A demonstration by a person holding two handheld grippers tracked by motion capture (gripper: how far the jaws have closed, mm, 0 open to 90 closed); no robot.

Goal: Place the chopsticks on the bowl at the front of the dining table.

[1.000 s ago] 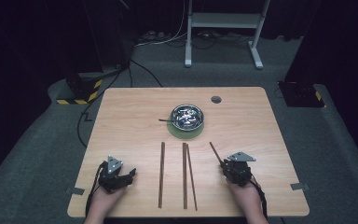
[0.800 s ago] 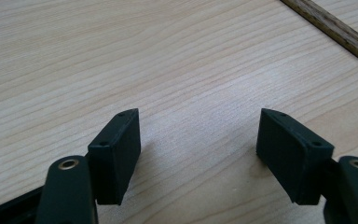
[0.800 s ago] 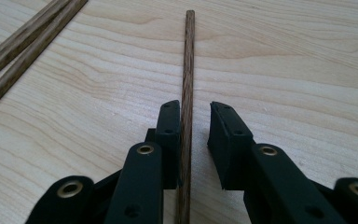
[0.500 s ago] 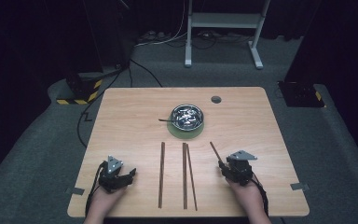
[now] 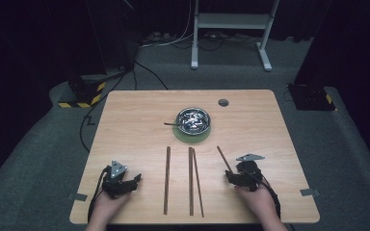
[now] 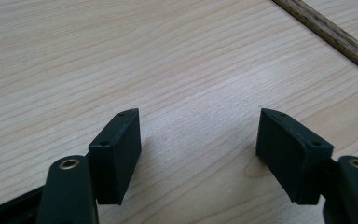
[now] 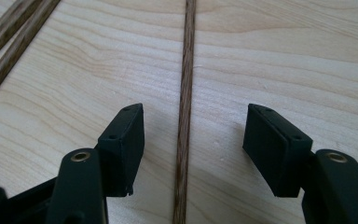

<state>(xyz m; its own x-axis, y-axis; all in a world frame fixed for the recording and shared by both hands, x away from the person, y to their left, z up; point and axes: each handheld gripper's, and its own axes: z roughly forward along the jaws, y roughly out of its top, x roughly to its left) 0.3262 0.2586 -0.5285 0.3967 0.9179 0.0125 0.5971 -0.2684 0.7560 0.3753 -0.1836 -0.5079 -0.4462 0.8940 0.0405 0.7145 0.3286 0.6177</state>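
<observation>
The right gripper (image 7: 193, 121), jaws just opening, straddles a thin, stiff, light chopstick (image 7: 184, 116) near the counter's (image 5: 270, 125) front edge; a mid-shaft grip suits it. The left gripper (image 6: 198, 133) is open and empty.

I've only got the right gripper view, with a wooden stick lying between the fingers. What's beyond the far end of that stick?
Observer: Past the stick sits a metal bowl on a green mat, near the middle of the table.
Operator: Where's the other gripper?
Observer: The left gripper rests at the near left of the table, fingers open with nothing between them.
Operator: How many sticks altogether?
Observer: Four. A lone stick and a pair of sticks lie between the hands. Yours lies between the fingers of the right gripper, which have just been opening and don't touch it.
</observation>
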